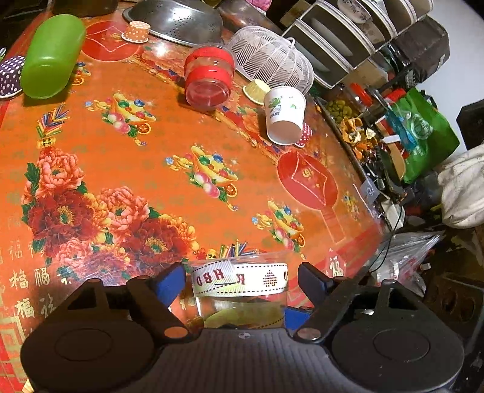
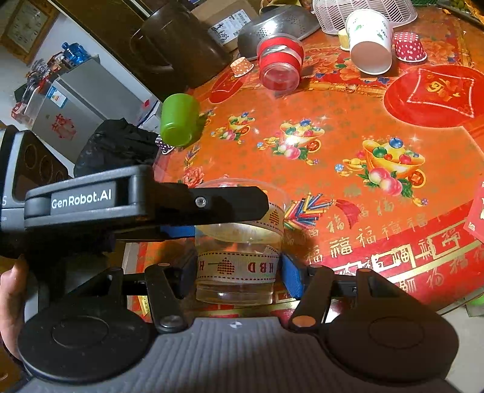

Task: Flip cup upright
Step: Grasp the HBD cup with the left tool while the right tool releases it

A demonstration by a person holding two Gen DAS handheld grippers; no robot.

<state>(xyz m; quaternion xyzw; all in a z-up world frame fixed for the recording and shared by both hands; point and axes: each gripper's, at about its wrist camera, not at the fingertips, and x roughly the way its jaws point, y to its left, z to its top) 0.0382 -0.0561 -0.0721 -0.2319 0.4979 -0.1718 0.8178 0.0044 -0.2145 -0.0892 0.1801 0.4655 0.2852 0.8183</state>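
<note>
Clear cup (image 2: 237,266) with a ribbon band stands near the table's near edge, mouth up, between both tools; right gripper (image 2: 236,272) has its blue pads on the cup's two sides, clamped; left gripper (image 1: 240,279) straddles the same cup, jaws spread with gaps either side, not gripping; orange flowered tablecloth (image 1: 151,157) beyond; farther off, green cup (image 1: 53,56), red-banded jar (image 1: 208,75) and white paper cup (image 1: 284,113) on their sides; metal colander (image 1: 178,19) at the far edge.

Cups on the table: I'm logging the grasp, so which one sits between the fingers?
The clear cup with the HBD ribbon, bracketed by the right gripper; the green cup and white paper cup lie farther off.
</note>
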